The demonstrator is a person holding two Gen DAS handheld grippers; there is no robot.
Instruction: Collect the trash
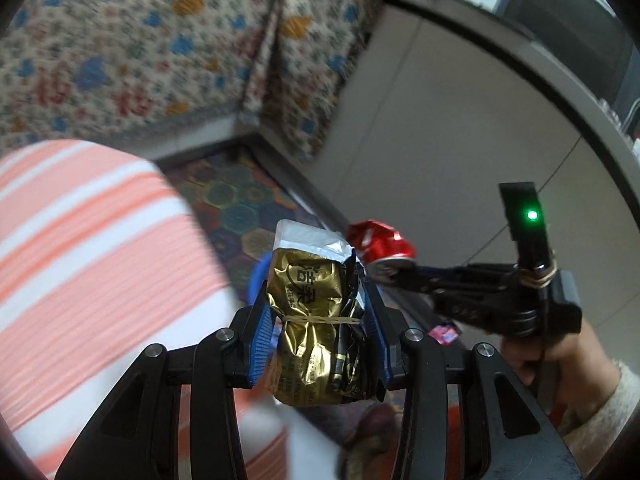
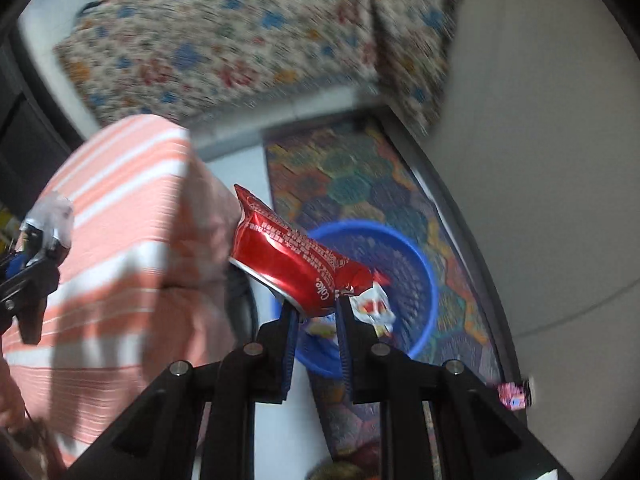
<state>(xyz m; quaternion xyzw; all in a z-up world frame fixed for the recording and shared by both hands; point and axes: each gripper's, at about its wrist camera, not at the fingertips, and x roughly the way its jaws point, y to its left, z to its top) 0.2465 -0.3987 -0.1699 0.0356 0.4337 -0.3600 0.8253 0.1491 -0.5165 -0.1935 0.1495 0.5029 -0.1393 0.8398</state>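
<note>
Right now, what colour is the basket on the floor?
Blue; the basket shows best in the right wrist view, beyond the crushed red can.

Floor [image 2: 240, 168], patterned mat [image 2: 360, 176], blue basket [image 2: 424, 264]

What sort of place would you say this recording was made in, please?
Most likely a home living room. A sofa with floral patterned covers stands behind, a colourful hexagon-patterned rug lies on the floor, and a blue plastic basket serves as the trash bin.
</note>
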